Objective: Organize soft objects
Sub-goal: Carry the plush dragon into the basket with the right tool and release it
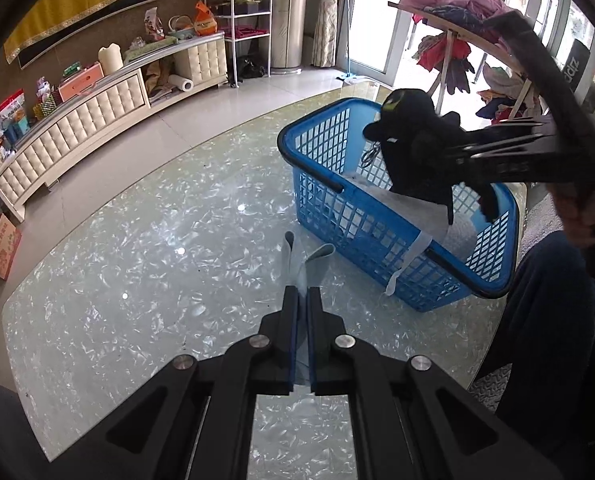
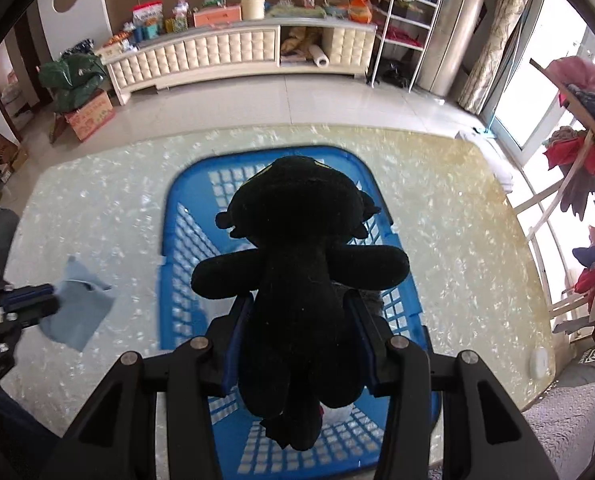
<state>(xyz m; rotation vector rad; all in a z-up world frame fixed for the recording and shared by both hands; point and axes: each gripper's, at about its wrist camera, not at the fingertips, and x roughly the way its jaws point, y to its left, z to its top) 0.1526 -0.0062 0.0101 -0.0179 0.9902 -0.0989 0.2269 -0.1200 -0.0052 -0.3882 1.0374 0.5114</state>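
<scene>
Left gripper (image 1: 302, 292): clenched on a pale cloth (image 1: 303, 260), held at 9 o'clock of the basket (image 1: 297, 160), over bare table (image 1: 137, 240).
Right gripper (image 2: 297, 312): you grip the black plush (image 2: 297, 280) by its body, above the basket's open top.
Risk: limbs stick out sideways; let go off-centre and one likely catches the rim, leaving the plush draped.
Room: table is free at 9 o'clock; the clothes rack (image 1: 449, 32) crowds 1 o'clock.

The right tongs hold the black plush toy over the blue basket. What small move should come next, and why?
Probably lower it a little and open the right tongs: the black plush toy already hangs above the blue basket, gripped at its body.
</scene>
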